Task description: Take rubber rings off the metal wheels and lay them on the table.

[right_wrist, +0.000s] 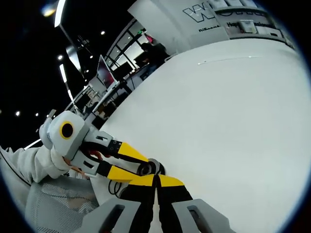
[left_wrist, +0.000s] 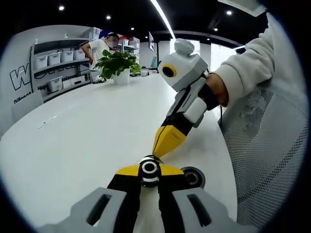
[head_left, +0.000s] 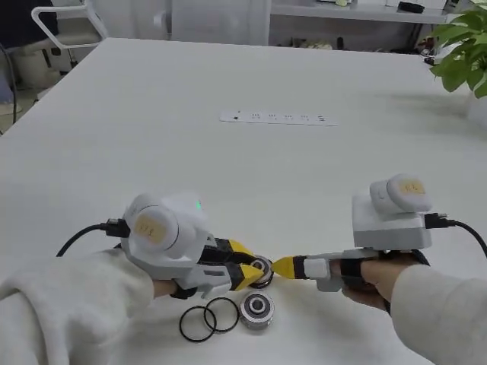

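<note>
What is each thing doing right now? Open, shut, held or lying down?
left gripper: shut on the held wheel.
right gripper: shut, tip at the held wheel.
held wheel: clamped between the left jaws.
second wheel: lying flat on the table.
two rubber rings: off, lying flat, overlapping.

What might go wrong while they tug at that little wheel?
The left gripper holds the wheel only at the tips of its fingers, so a pull from the right gripper might pop it loose. The second wheel and two loose rings lie close by on the table; a slip may knock and scatter them.
</note>
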A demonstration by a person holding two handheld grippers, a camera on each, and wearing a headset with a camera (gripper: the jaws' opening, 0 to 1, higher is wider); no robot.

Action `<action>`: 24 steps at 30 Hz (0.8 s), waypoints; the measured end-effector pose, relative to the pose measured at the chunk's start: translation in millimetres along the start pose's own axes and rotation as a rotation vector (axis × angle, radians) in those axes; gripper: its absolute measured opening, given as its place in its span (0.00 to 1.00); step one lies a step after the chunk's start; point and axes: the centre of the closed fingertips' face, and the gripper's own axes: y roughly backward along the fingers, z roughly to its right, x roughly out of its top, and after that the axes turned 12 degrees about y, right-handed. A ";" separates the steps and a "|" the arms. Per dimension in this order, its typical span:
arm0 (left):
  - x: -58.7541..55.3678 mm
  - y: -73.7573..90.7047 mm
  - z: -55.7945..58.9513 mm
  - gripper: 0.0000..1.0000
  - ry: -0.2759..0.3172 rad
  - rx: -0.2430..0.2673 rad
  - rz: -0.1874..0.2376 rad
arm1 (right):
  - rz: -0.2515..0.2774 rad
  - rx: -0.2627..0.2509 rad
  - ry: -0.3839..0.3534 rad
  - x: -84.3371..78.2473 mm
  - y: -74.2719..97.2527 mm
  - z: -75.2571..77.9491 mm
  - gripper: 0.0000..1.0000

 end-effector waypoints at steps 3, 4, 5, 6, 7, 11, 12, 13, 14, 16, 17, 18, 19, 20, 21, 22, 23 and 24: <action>0.2 0.0 -0.1 0.08 0.000 -0.001 0.003 | 0.002 0.004 -0.007 0.5 0.1 -1.7 0.00; 0.3 0.0 -0.1 0.08 -0.001 -0.001 0.004 | 0.001 0.004 -0.003 0.5 0.0 -2.1 0.00; 0.1 -0.1 -0.1 0.08 -0.001 -0.001 0.004 | 0.003 0.005 0.000 1.2 0.2 -3.0 0.00; 0.2 -0.1 -0.1 0.08 0.000 -0.001 0.005 | 0.003 0.006 0.001 1.5 0.1 -3.4 0.00; 0.2 -0.1 -0.1 0.08 0.000 -0.001 0.006 | 0.004 0.007 0.000 2.0 0.0 -3.8 0.00; 0.4 -0.1 0.3 0.08 0.000 -0.001 0.009 | 0.006 0.012 -0.009 2.3 0.3 -6.0 0.00; 0.3 -0.2 0.4 0.08 0.001 -0.002 0.009 | 0.006 0.013 -0.009 2.3 0.3 -6.7 0.00; 0.2 -0.2 0.5 0.08 0.001 -0.002 0.010 | 0.005 0.016 -0.007 2.4 0.2 -7.5 0.00; 0.2 -0.2 0.6 0.08 0.002 -0.002 0.010 | 0.004 0.017 -0.004 2.5 0.0 -8.2 0.00; 0.2 -0.1 0.8 0.08 0.003 -0.003 0.011 | 0.003 0.019 0.000 2.4 -0.4 -9.1 0.00; 0.2 -0.1 0.9 0.08 0.003 -0.003 0.012 | 0.003 0.020 0.001 2.5 -0.5 -9.2 0.00; 0.2 -0.1 0.9 0.08 0.003 -0.003 0.012 | 0.004 0.020 0.002 2.7 -0.2 -8.5 0.00; 0.1 0.0 0.9 0.08 0.003 -0.003 0.012 | 0.004 0.021 0.001 2.8 -0.1 -8.8 0.00; 0.1 0.0 1.0 0.08 0.003 -0.003 0.012 | 0.006 0.022 0.002 3.1 0.0 -9.4 0.00; 0.0 0.0 1.1 0.08 0.003 -0.003 0.012 | 0.006 0.022 0.002 3.1 0.1 -9.8 0.00; 0.0 0.0 1.1 0.08 0.002 -0.002 0.012 | 0.007 0.024 0.002 3.4 0.1 -10.6 0.00; 0.0 0.1 1.2 0.08 0.002 -0.002 0.012 | 0.007 0.024 0.002 3.6 0.0 -10.9 0.00; 0.0 0.1 1.2 0.08 0.002 -0.002 0.013 | 0.009 0.027 0.004 4.1 0.1 -12.1 0.00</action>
